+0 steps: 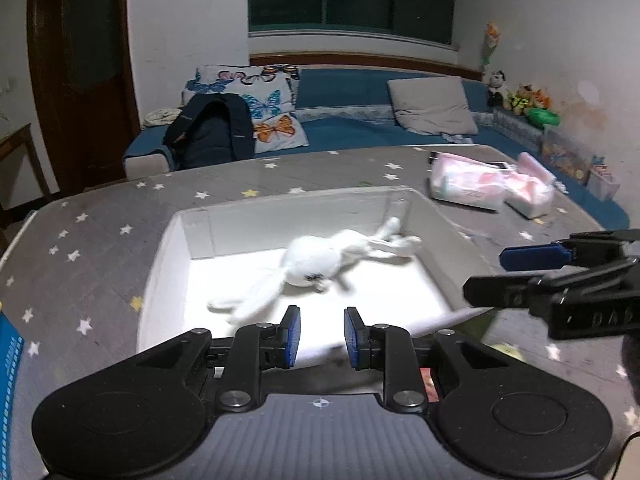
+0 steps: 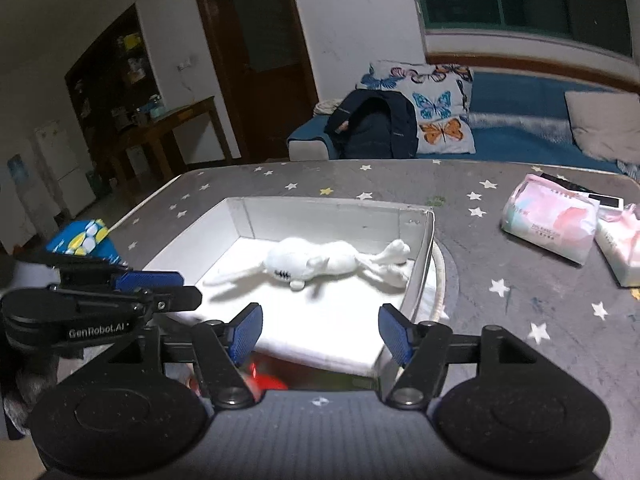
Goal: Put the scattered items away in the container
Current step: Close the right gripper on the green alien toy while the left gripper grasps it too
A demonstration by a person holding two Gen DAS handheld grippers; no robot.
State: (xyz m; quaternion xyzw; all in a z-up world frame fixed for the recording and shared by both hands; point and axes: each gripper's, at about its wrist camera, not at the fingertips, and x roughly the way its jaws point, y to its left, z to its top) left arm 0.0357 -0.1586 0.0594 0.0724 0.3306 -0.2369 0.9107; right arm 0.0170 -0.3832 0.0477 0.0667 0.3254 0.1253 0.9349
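Lying flat inside the white box [image 1: 168,264], on its bright floor, was the white bunny toy [image 1: 316,260], with long ears toward the near left and legs toward the far right corner. Hanging over the near edge of the box was the left gripper [image 1: 320,338], fingers a little apart and holding nothing. Coming in from the right was the right gripper [image 2: 320,334], spread wide and empty too. Still out on the starry gray table [image 1: 100,216], far to the right and well apart from the box, were two pink tissue packs [image 2: 548,224], and at the near left a blue packet [image 2: 86,240].

Could go wrong from here: bumping the thin box wall and sliding the box; knocking the two grippers together, being so near each other; squashing a soft pack and letting it slip; snagging a floppy ear and pulling the bunny back out.
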